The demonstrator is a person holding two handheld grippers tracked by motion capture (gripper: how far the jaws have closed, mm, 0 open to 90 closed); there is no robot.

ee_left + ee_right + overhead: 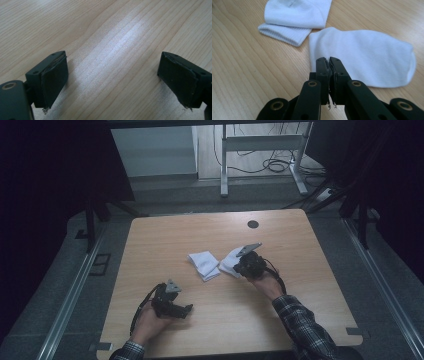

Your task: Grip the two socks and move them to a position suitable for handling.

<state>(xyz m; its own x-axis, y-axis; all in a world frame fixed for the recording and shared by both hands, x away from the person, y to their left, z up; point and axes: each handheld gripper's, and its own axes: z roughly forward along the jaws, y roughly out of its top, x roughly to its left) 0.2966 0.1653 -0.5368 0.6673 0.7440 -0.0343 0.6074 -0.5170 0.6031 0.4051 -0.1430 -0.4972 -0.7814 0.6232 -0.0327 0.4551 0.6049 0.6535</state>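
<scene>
White cotton is what I am working with: two short white socks on the pale wood-grain table (165,245), one folded white sock with a ribbed cuff (204,264) near the middle and one flat white sock (231,262) lying just beside it to the right, the two close together and possibly touching at an edge. In the right gripper view the folded sock (297,15) sits beyond the flat sock (367,57), which is spread out unfolded. My right gripper (329,61) has its black jaws pressed together at the near edge of that flat sock; I cannot tell for certain whether a pinch of fabric is caught between them or whether they merely rest on it. My left gripper (186,310) hovers low over bare wood near the front of the table, well apart from both socks, and in the left gripper view its jaws stand wide apart with nothing between them. I judge the job about half done: one sock looks folded, the other is yet to be folded, and pairing or stacking them appears to remain.
</scene>
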